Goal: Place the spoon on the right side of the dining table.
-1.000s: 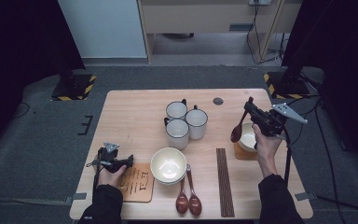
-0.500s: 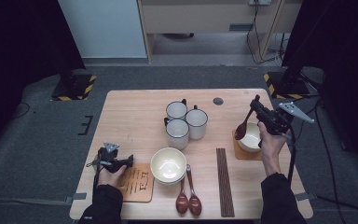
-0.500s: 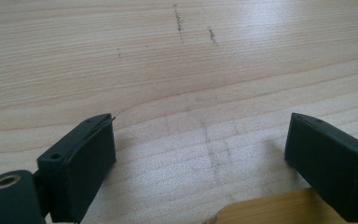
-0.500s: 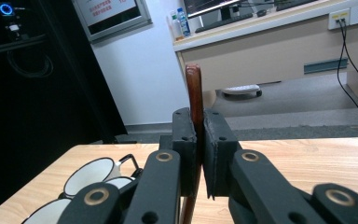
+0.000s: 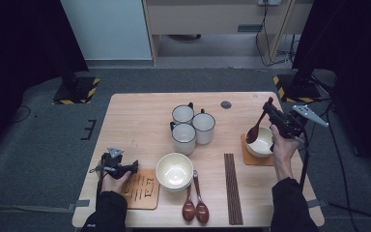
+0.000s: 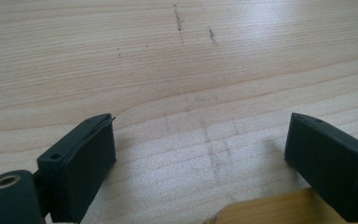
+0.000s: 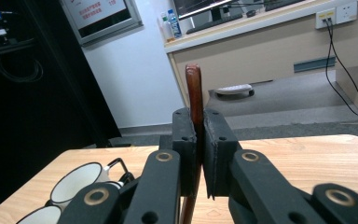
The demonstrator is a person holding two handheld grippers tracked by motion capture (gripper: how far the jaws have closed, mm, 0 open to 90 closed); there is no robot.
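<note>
The wooden spoon [image 5: 256, 126] is clamped by its handle in the right hand-held gripper [image 5: 271, 110], its bowl hanging at the rim of the small white bowl [image 5: 263, 144] on the right coaster [image 5: 249, 157]. The left hand-held gripper [image 5: 131, 167] rests on the table [image 5: 135, 116], jaws wide apart around nothing.

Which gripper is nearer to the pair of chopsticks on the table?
Right. The right gripper is above the small bowl, just right of the chopsticks. The left gripper is by the wooden coaster, beyond the big bowl.

The left hand-held gripper [image 5: 134, 166] lies low and level, its jaws spread wide. The right hand-held gripper [image 5: 269, 107] is raised on an outstretched forearm, jaws clamped nearly together.
</note>
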